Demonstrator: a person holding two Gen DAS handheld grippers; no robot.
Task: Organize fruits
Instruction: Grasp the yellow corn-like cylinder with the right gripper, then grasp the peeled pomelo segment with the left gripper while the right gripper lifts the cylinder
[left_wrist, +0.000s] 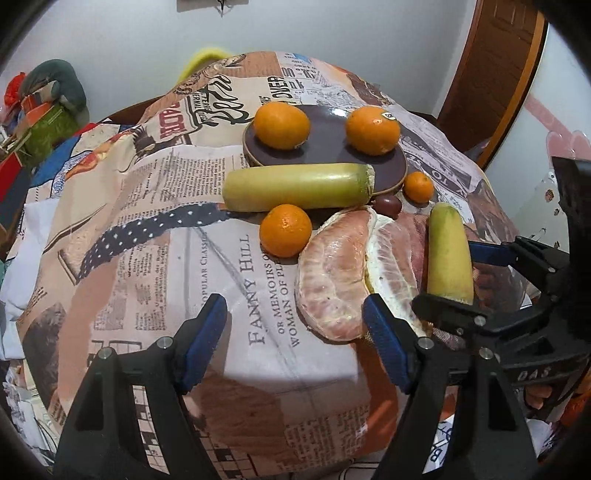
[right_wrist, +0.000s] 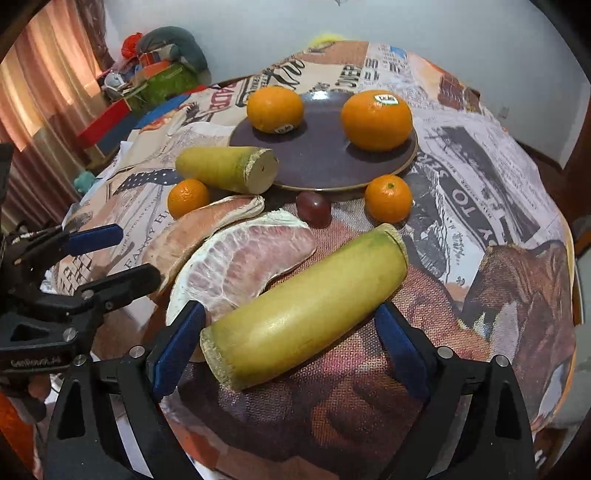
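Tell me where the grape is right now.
The dark grape lies on the tablecloth just in front of the brown plate, between the pomelo segment and the small mandarin, right of centre in the left wrist view.

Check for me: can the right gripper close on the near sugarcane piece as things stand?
Probably yes. The right gripper is open with its jaws on either side of the near sugarcane piece, nothing between them. The pomelo segment lies close to the left jaw.
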